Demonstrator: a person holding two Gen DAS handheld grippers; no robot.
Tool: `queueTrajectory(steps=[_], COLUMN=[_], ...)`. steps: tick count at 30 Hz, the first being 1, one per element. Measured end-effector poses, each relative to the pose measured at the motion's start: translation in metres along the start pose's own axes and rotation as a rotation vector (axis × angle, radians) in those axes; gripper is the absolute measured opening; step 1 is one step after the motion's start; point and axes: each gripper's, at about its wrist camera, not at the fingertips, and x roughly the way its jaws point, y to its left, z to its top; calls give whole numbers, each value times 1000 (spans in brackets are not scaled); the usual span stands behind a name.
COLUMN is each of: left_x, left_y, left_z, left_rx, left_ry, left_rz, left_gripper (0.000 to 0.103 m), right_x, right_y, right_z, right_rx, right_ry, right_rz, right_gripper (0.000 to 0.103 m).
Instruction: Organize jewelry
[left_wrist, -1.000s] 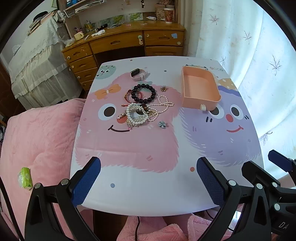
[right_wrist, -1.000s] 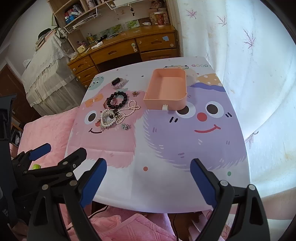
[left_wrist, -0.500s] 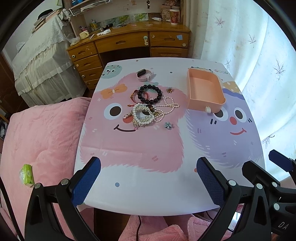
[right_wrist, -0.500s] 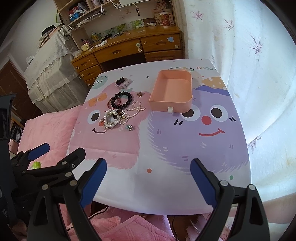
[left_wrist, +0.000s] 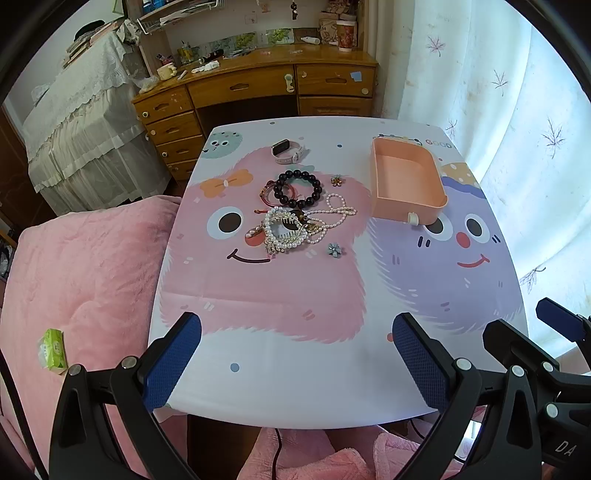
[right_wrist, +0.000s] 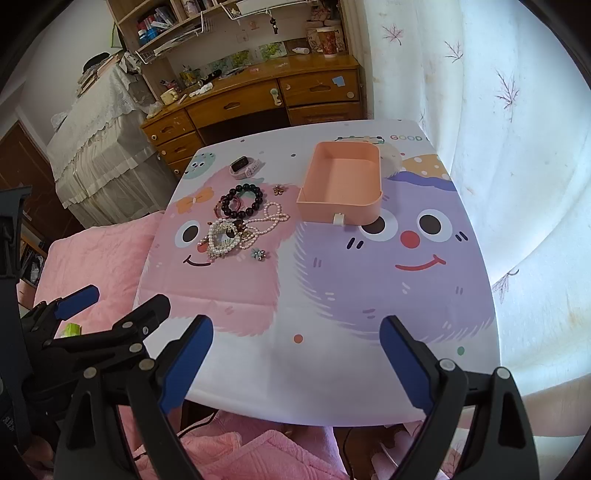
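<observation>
A pile of jewelry lies on the cartoon-print table (left_wrist: 280, 369): a dark bead bracelet (left_wrist: 297, 188), a pearl necklace (left_wrist: 338, 212), a pearl and gold tangle (left_wrist: 284, 230), a pink watch (left_wrist: 288, 151) and two small flower pieces (left_wrist: 334, 250). An empty pink tray (left_wrist: 406, 184) stands to their right; it also shows in the right wrist view (right_wrist: 341, 188). My left gripper (left_wrist: 295, 362) is open and empty above the table's near edge. My right gripper (right_wrist: 295, 362) is open and empty, beside the left one.
A pink quilt (left_wrist: 74, 280) with a small green packet (left_wrist: 53, 349) lies left of the table. A wooden desk (left_wrist: 258, 88) stands behind the table. A white curtain (left_wrist: 517, 147) hangs to the right.
Both views have shifted: the table and jewelry sit lower and a little farther off, with more of the desk and shelves in view. Both grippers stay open.
</observation>
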Motion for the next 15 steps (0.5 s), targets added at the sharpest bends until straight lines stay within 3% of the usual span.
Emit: queueTrajectory(steps=[15], left_x=[-2], left_y=[2], left_z=[-2], left_rx=[-6], left_ry=[-13], left_rz=[2], left_gripper=[102], right_x=[-5], right_y=[4], right_z=[-3], right_rx=[-12], right_ry=[-16], right_rz=[4], right_gripper=[92])
